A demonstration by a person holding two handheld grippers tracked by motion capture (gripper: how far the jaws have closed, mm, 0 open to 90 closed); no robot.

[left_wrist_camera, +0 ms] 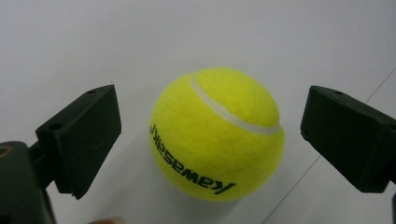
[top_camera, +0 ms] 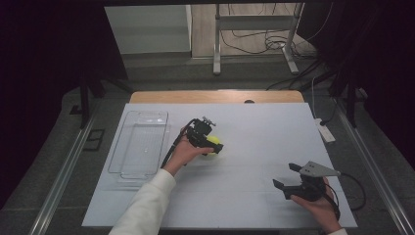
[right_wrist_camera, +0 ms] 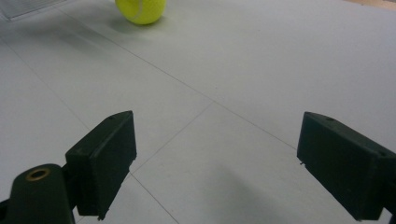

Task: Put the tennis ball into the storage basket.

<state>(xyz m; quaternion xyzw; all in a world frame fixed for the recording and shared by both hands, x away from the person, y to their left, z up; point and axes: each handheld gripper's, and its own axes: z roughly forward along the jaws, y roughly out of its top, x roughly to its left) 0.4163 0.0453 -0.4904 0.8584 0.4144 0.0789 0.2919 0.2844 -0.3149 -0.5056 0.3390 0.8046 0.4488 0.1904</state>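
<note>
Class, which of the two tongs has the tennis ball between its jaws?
The left tongs: open jaws flank the tennis ball; the right tongs hold nothing.

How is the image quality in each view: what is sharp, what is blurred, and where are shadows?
High view: dark surroundings, evenly lit white table. Left gripper view: tennis ball sharp, its print readable, with a soft shadow beneath it. Right gripper view: the ball is cut by the top edge, and a faint shadow lies beside it.

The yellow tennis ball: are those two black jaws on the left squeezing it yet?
Apart. In the left gripper view, the tennis ball sits between the left gripper jaws, with white table showing on each side.
</note>
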